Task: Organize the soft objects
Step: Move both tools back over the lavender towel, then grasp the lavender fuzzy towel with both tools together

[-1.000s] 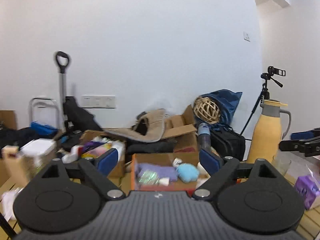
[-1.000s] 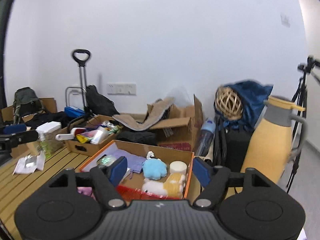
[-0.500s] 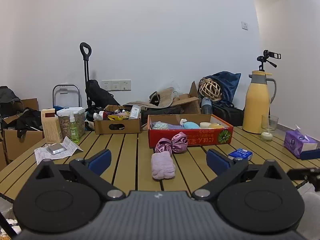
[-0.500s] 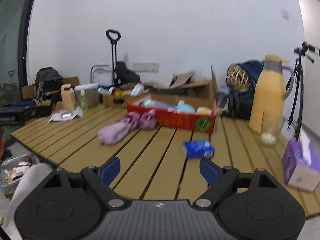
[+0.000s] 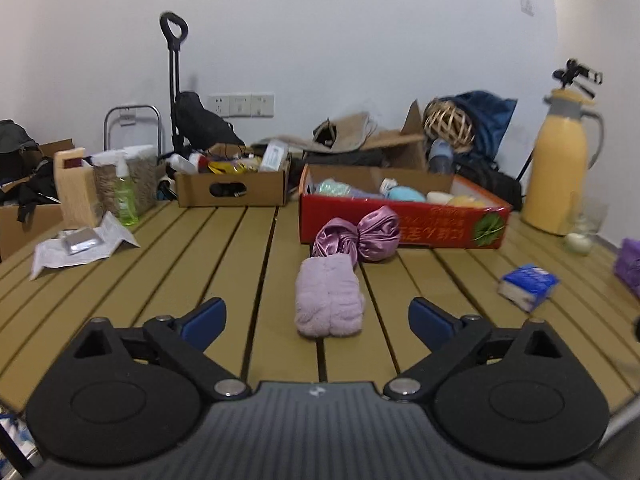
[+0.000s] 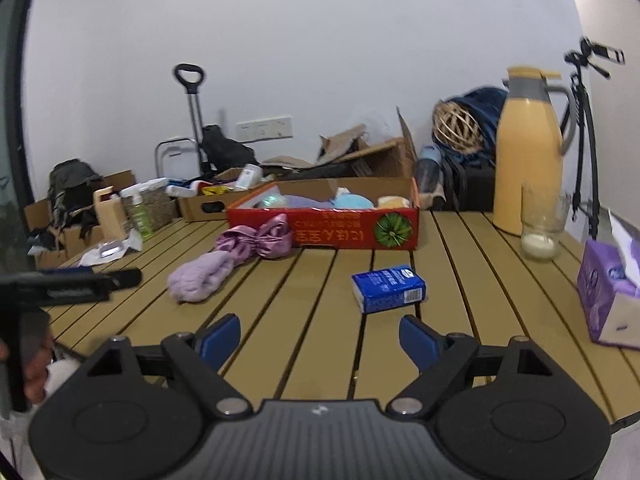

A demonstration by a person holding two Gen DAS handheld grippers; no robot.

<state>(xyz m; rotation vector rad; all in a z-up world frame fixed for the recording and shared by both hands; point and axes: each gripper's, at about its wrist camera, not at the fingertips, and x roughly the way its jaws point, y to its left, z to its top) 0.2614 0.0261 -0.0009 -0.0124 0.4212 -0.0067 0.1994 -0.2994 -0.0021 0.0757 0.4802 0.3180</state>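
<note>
Lying mid-desk on the slatted wooden desk (image 5: 224, 264), a fluffy lilac cloth (image 5: 329, 298), folded into a soft, plump roll, has its far end touching a shiny purple satin bundle (image 5: 358, 238) gathered at the middle like a bow. The satin bundle rests against the front wall of a red cardboard box (image 5: 404, 226), which stands toward the desk's far edge and holds more soft items, among them a light-blue plush (image 5: 404, 194). The left gripper (image 5: 316, 314) hovers above the desk's near edge, its blue-padded fingers (image 5: 202, 318) spread wide and holding nothing, the lilac cloth directly ahead between them. The right gripper (image 6: 320, 334) is likewise wide open and empty, with a blue tissue pack (image 6: 388, 288) just beyond its fingers (image 6: 418, 340). A yellow thermos jug (image 6: 528, 148) and a glass (image 6: 542, 222) stand near the far right corner, a purple tissue box (image 6: 604, 292) along the right edge.
</note>
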